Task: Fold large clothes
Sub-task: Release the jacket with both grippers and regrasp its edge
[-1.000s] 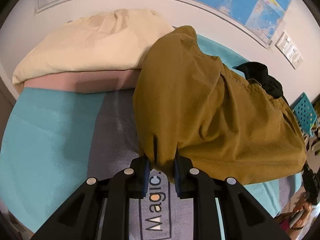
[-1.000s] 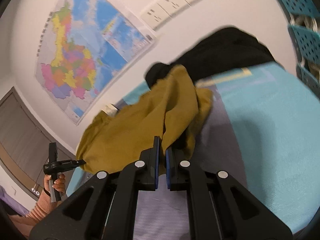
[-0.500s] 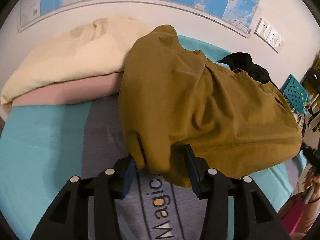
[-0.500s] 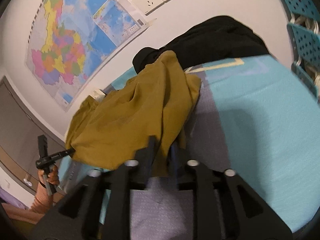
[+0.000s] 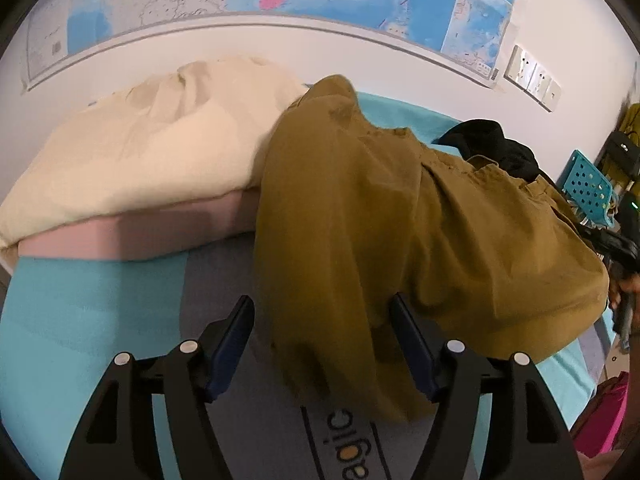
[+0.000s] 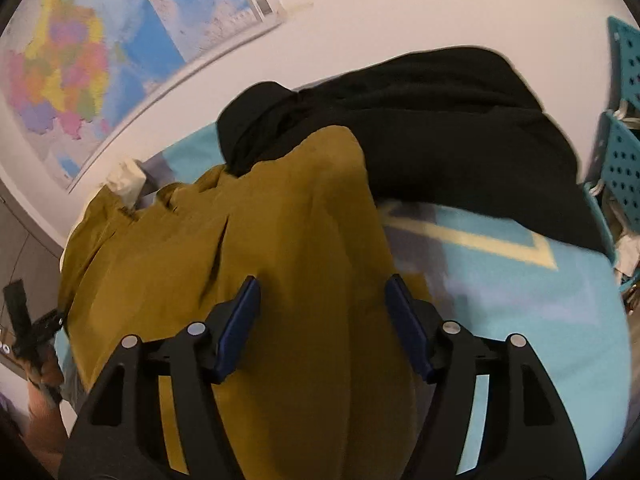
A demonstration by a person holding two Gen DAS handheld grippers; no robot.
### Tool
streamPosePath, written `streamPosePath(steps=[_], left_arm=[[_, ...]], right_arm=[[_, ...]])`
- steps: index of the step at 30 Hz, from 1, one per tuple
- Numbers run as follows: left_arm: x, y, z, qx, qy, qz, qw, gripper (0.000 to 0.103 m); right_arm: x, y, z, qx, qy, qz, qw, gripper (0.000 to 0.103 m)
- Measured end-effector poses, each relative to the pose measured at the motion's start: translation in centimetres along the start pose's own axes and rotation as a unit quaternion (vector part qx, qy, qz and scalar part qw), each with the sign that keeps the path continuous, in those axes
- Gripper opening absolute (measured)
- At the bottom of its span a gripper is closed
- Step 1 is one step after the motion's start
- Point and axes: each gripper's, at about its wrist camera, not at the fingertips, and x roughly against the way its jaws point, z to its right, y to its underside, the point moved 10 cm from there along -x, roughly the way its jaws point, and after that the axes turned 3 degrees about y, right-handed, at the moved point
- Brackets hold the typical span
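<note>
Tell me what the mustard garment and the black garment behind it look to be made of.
Mustard garment: seemingly a matte woven cotton-type cloth; it holds soft creases and a stitched seam, without sheen. Black garment: a matte, soft-draping fabric, perhaps knit; it is too dark to show a weave.

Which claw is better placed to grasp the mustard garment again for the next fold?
Probably the left claw: the mustard garment shows a loose hem between its open jaws. The right claw faces only flat cloth.

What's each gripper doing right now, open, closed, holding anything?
Left gripper: open, jaws just opened, garment loose between them.
Right gripper: open, jaws just opened, garment under them, not gripped.
</note>
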Motion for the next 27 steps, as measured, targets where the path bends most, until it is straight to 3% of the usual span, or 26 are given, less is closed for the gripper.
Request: streamPosePath(steps=[2,3,6,8,11,12,15,18,21,22,23,24,25,26,27], left_arm=[[0.1,-0.5,0.1,-0.009,-0.004,0.003,0.9999,0.067],[0.2,-0.7,0.2,-0.013,-0.004,0.005,0.9999,0.066],[0.6,-1.9,0.2,-0.026,-0.018,0.014,0.9994,0.062],[1.1,-3.0,0.0,-0.03,-0.023,0.024,0.999,0.062],[1.6,-4.6,0.1,-0.04,-0.019,0.042,0.9981,0.066],[1.4,-5.2,0.2,-0.045,-0.021,0.042,0.9979,0.071],[-0.1,-6.5,0.5,-0.058,-0.024,0.03,0.9976,0.072],[-2.2,-7.0,0.8,-0.073,-0.043,0.005,0.9964,0.072],[-4.6,-7.1,1.1,-0.096,-0.065,-0.025,0.993,0.07],[-5.0,-7.2,1.0,-0.098,-0.065,-0.03,0.9926,0.067],[-5.3,-7.3,1.1,-0.101,-0.064,-0.032,0.9924,0.056],[-5.5,-7.6,1.0,-0.103,-0.069,-0.029,0.9918,0.04],[-5.5,-7.9,0.7,-0.104,-0.078,-0.026,0.9912,0.029],[-5.4,-8.2,0.5,-0.099,-0.082,-0.024,0.9914,0.013],[-5.2,-8.5,0.4,-0.089,-0.078,-0.023,0.9927,0.011]], right_arm=[[-0.9,-1.0,-0.5,0.022,0.005,-0.004,1.0,0.006],[-0.8,-1.4,-0.8,0.027,-0.002,-0.004,1.0,0.002],[2.6,-4.1,-0.8,0.021,-0.024,0.057,0.998,0.001],[5.9,-6.2,1.1,-0.007,-0.025,0.114,0.993,0.001],[4.4,-5.6,2.7,-0.017,-0.013,0.085,0.996,0.001],[3.0,-4.8,2.7,-0.006,-0.002,0.06,0.998,0.001],[0.5,-3.3,2.5,-0.01,-0.006,0.028,1.0,0.002],[-0.6,-3.0,1.7,-0.012,-0.023,0.019,0.999,0.008],[-0.4,-3.2,1.0,0.007,-0.018,0.015,1.0,0.021],[-0.2,-3.4,0.7,0.011,-0.022,0.016,1.0,0.022],[-0.2,-3.5,0.4,0.018,-0.021,0.016,0.999,0.022],[-0.2,-3.7,0.3,0.025,-0.017,0.017,0.999,0.018],[0.1,-3.9,0.0,0.03,-0.018,0.022,0.999,0.004],[0.0,-4.3,-0.4,0.032,-0.022,0.024,0.999,0.002],[0.4,-4.7,-0.6,0.037,-0.022,0.032,0.999,0.002]])
